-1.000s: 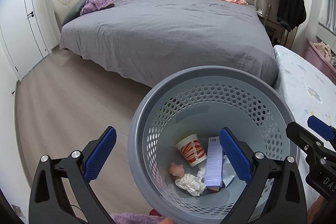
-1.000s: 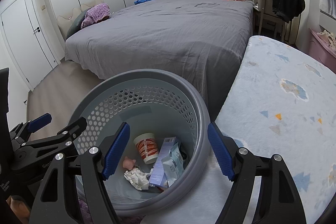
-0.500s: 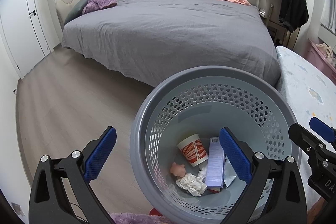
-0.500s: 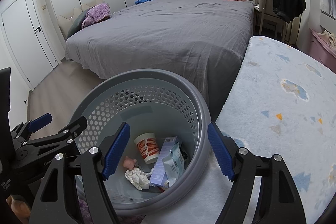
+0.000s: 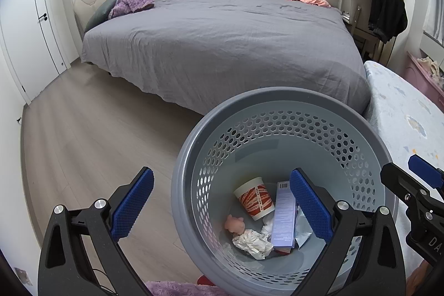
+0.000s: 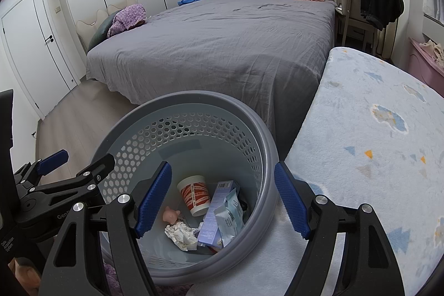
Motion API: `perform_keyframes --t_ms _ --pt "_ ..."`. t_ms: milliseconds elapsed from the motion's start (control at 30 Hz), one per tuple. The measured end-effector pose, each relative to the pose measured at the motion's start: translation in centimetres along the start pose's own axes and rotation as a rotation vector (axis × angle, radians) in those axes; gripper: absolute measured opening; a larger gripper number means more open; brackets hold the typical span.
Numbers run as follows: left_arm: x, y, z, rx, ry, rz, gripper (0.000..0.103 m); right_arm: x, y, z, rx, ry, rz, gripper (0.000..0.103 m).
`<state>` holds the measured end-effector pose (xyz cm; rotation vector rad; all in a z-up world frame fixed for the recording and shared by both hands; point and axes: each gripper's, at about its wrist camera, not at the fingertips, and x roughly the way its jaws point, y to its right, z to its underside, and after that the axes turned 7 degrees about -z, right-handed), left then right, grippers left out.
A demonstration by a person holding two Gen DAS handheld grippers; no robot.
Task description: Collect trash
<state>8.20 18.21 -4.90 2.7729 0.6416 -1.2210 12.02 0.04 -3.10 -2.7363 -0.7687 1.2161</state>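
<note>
Both hand-held grippers (image 5: 220,208) (image 6: 222,199) still spread, empty, unmoved over trash basket (image 5: 277,101).

We see the right gripper (image 6: 222,199) with its 2 blue-padded jaws spread wide, straddling the near rim of a round grey perforated plastic basket (image 6: 260,146). Nothing sits between the pads. Inside lie a red-and-white paper cup (image 6: 195,194), a lilac carton (image 6: 215,215), crumpled white paper (image 6: 181,235) and a small pink toy (image 6: 170,215). The left gripper (image 6: 75,165) appears at left.
</note>
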Motion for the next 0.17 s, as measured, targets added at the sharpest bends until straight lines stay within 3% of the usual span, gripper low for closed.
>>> perform_keyframes --t_ms 167 --pt "-0.05 -0.01 0.06 -0.001 -0.001 0.0 0.097 0.02 0.0 0.01 0.0 -0.001 0.0 0.073"
